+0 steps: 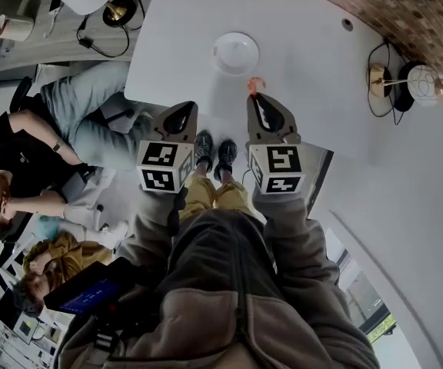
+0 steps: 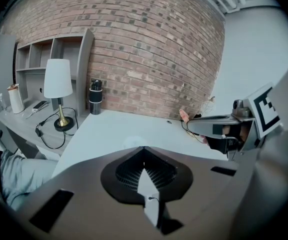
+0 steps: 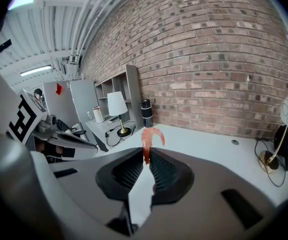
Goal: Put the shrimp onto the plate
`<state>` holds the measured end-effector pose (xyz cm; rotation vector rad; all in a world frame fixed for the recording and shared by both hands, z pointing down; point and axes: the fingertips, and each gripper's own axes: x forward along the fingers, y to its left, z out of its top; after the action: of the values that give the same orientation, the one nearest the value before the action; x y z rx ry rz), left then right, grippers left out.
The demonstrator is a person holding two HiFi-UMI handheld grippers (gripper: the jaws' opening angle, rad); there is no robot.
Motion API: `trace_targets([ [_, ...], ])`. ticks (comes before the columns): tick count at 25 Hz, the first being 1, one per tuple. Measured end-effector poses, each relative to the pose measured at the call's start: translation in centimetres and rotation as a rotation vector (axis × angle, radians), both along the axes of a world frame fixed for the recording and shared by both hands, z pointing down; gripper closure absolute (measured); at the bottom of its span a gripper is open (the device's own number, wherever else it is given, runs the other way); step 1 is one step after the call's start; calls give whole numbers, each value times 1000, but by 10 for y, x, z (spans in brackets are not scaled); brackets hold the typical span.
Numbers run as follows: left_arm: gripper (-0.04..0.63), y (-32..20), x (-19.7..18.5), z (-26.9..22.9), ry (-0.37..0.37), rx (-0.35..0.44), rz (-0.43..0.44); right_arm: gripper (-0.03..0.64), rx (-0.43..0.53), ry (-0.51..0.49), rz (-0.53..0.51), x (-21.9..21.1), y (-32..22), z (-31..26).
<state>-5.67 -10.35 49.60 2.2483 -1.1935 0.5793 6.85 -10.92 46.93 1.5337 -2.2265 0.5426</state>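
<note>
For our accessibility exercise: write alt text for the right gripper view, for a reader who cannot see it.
The right gripper pinches a pink shrimp by one end between shut jaws, its curled body sticking out past the tips. Beyond lie a white table and a brick wall, with a white-shaded lamp.

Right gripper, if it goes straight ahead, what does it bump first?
Nothing close. The right gripper, shut on the shrimp, points level over the table. First in line looks like the black bottle by the brick wall, though depth is unclear.
</note>
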Motion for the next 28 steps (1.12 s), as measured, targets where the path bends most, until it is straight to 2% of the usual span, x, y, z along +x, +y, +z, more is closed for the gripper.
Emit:
trace_targets([
  [6,591,0,-9,30,-21,-49,0,580,-45,8,-6,-4,-11,31],
  [19,591,-3,-25,77,-19,-151,-13,580,-140,41,-4,-14,-32,90],
  [28,591,-12,-29,102,-33,-194,9,580,-200,37,12,-15,-56,133],
])
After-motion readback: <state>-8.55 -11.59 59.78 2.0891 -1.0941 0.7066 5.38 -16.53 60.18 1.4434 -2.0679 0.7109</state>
